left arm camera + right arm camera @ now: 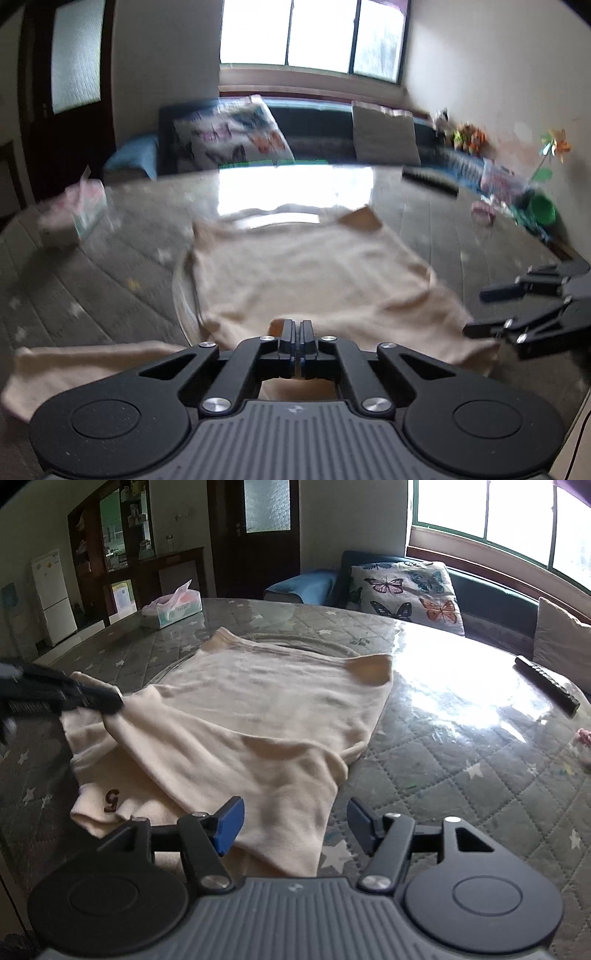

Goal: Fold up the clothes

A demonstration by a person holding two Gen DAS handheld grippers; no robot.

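Left to right: tissue box (pixel 173 607) is sitting far left on the quilted table (pixel 461 775), well clear of the work. Left gripper (pixel 298 341) is clenching a fold of the cream shirt (pixel 258 716), jaws fully together on the fabric, and the cloth is tenting up toward it in the right wrist view. Shirt is lying mid-table, partly folded, one layer draped over another, near hem just ahead of the right gripper (pixel 293 825). Right gripper is standing released, pads apart, straddling the hem edge but not pressing on it. Remote (pixel 546 685) is lying far right, near the table edge.

Handling: looks like a light, soft knit, limp, no stiffness, so it's going to sag and drag between grips. The table surface is looking glossy, so expect sliding. Best hold: pinch hem corners or a doubled edge, both layers, not mid-panel.
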